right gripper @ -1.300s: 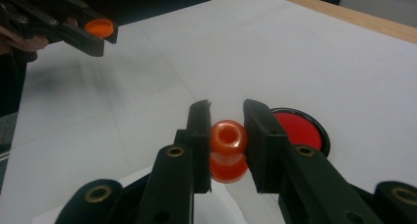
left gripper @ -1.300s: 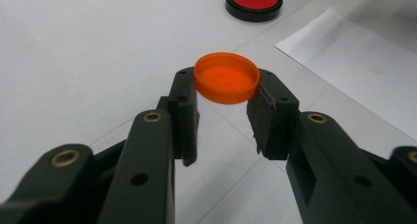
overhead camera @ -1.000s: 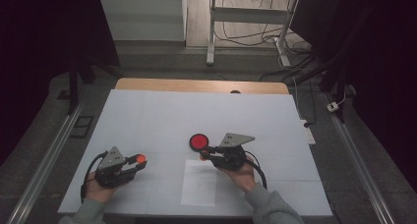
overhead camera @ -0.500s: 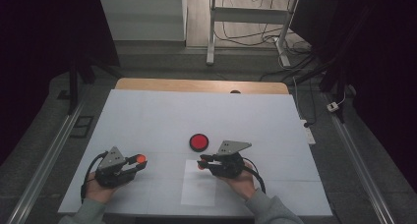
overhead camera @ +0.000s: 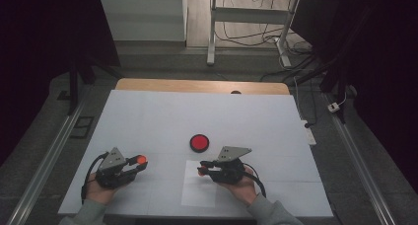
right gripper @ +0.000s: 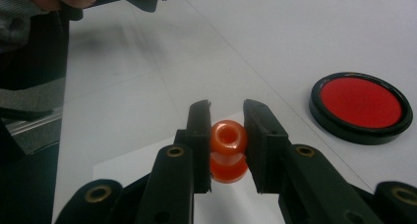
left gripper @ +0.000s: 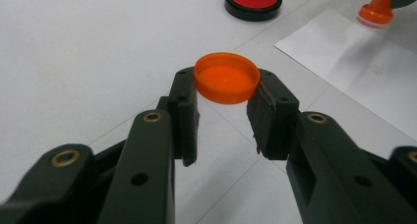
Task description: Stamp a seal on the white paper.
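An orange cap (left gripper: pixel 226 77) sits level between the pads of my left gripper (left gripper: pixel 223 101), which is shut on it above the table at the near left (overhead camera: pixel 141 161). My right gripper (right gripper: pixel 227 116) is shut on an orange stamp (right gripper: pixel 228 150), pinching its round knob with the base pointing down. That stamp (overhead camera: pixel 201 172) stands at the far edge of a white paper sheet (overhead camera: pixel 199 193); I cannot tell whether its base touches the sheet. A red ink pad (overhead camera: pixel 199 143) in a black case lies open just beyond the paper.
The white table top (overhead camera: pixel 246 116) stretches bare behind the ink pad. Metal rails (overhead camera: pixel 44 166) run along both sides. A desk frame and cables (overhead camera: pixel 246 32) stand on the floor beyond the far edge.
My right gripper has drawn the stamp a little away from the ink pad, toward the near edge and onto the paper's far end. The left gripper has stayed put.
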Demonstrator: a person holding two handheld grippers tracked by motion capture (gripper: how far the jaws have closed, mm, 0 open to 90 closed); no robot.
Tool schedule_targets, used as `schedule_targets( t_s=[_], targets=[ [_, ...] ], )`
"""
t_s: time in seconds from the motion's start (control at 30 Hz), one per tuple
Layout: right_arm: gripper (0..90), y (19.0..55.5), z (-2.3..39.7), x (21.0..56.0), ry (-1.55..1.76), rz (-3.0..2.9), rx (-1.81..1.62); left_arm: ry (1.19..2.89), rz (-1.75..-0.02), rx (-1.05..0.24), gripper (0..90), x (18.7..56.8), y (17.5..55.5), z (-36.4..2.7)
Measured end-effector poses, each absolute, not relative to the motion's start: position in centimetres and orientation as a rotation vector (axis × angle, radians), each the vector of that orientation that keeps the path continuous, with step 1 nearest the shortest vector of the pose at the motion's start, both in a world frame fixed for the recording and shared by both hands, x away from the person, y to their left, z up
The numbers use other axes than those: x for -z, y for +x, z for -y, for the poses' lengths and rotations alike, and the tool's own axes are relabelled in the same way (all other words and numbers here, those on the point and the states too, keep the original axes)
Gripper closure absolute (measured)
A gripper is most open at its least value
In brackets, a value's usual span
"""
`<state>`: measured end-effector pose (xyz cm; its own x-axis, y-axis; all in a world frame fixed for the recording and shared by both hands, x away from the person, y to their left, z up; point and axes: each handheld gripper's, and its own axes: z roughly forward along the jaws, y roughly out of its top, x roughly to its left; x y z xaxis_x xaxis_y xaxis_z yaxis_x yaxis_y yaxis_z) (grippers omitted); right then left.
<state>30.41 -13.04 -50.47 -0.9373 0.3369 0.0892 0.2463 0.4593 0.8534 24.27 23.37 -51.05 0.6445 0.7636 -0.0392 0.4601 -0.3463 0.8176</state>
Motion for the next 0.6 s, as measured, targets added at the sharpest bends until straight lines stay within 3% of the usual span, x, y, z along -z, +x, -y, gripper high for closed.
schedule_targets(
  t_s=[0.6],
  targets=[
    [72.8, 30.46, 12.78, 51.24, 0.566, -2.626, -1.439, 2.007, -0.950, -0.444, 64.8, 51.11, 24.31, -23.32]
  ],
)
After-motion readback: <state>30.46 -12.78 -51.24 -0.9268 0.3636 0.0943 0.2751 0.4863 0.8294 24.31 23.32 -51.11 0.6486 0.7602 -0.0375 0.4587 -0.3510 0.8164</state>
